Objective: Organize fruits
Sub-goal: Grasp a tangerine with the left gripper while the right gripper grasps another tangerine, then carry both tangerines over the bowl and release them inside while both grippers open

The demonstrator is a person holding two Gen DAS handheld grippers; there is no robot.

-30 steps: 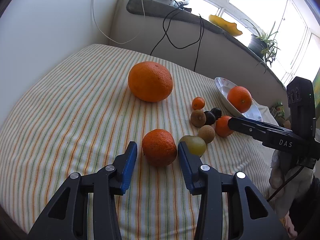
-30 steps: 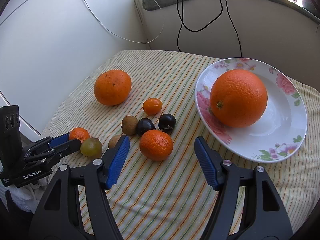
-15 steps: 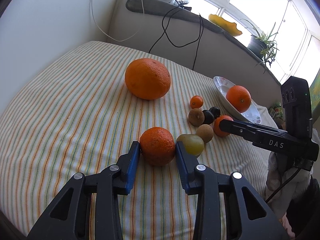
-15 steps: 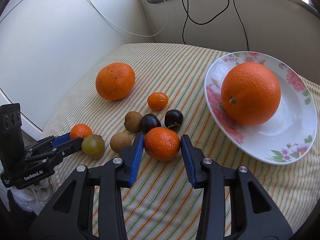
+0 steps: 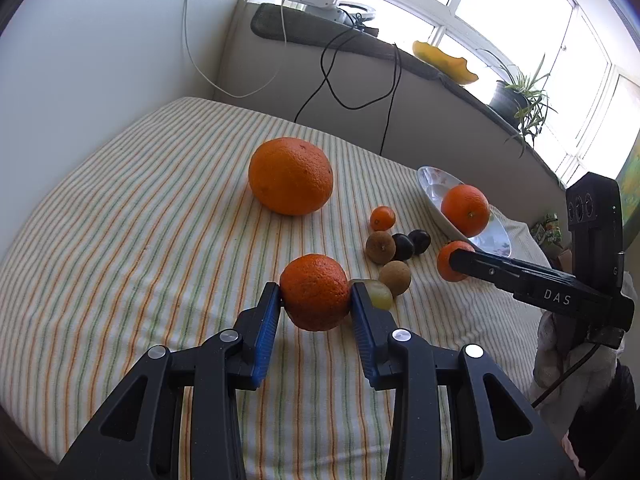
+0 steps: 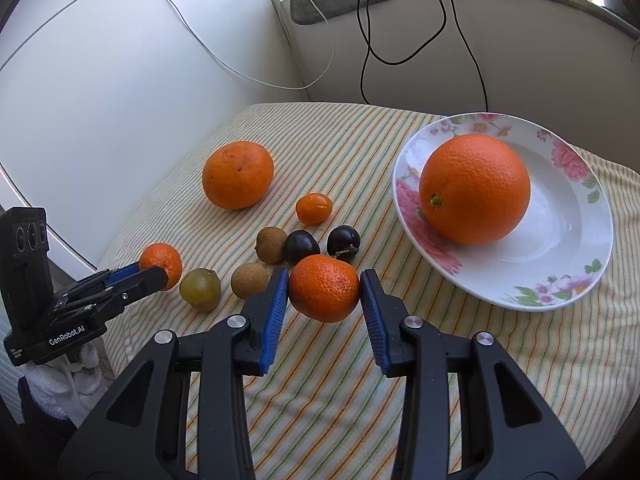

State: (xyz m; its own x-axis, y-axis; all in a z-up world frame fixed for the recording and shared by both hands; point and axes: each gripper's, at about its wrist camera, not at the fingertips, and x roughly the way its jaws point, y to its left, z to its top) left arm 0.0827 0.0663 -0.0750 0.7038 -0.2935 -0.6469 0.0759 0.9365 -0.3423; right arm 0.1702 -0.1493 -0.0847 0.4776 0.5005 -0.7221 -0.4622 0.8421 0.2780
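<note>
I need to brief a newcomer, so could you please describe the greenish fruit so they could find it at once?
Start at the floral plate and go left across the striped cloth past the right tongs. The greenish fruit lies between a brown fruit and the left tongs' mandarin, the only yellow-green one.

home | striped tablecloth (image 5: 120, 240) | floral plate (image 6: 576, 168) | windowsill potted plant (image 5: 520, 100) | trailing cables (image 6: 400, 20)

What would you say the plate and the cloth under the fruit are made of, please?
The plate looks like glazed ceramic: glossy white, printed pink flowers, light glinting off it. The cloth looks like woven cotton, matt, with thin orange and green stripes and soft creases; the fibre itself is uncertain.
</note>
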